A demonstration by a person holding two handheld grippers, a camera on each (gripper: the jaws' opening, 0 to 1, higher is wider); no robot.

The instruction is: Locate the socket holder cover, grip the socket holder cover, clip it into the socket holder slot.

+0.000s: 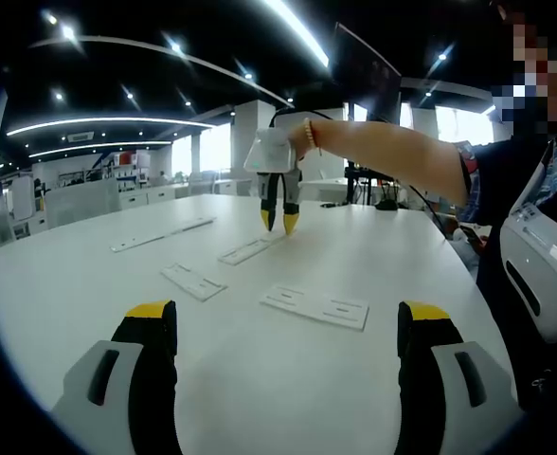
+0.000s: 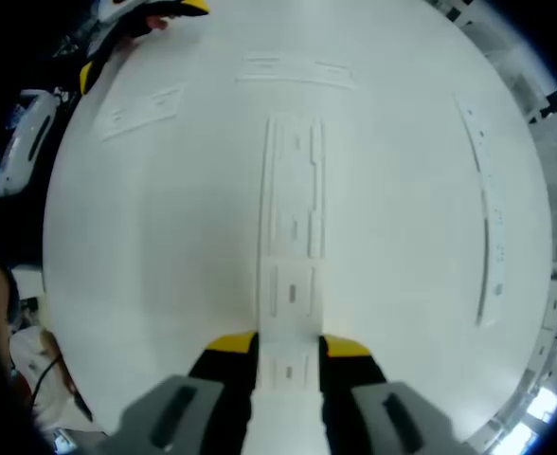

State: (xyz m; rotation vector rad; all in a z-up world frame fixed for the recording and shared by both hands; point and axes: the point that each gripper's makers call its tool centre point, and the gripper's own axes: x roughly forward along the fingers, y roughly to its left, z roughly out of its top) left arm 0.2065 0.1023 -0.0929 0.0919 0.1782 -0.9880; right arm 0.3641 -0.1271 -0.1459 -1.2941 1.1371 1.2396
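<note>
Right gripper view: right gripper [image 2: 288,349] jaws narrow, straddling near end of long white strip [image 2: 293,237] on counter [image 2: 165,265]; end-only grip risks tilt and misclip. Left gripper [image 1: 288,327] jaws wide, empty.

- In the right gripper view the near end of the long white strip [image 2: 291,284] runs down between the yellow-tipped tongs [image 2: 288,346] — whether the pads touch it cannot be told.
- The other tongs [image 2: 141,24] are cut off at the upper left edge.
- In the left gripper view the far strip [image 1: 162,234] is too small to show any detail.
- The person's arm [image 1: 392,156] runs out of the picture at the right.
</note>
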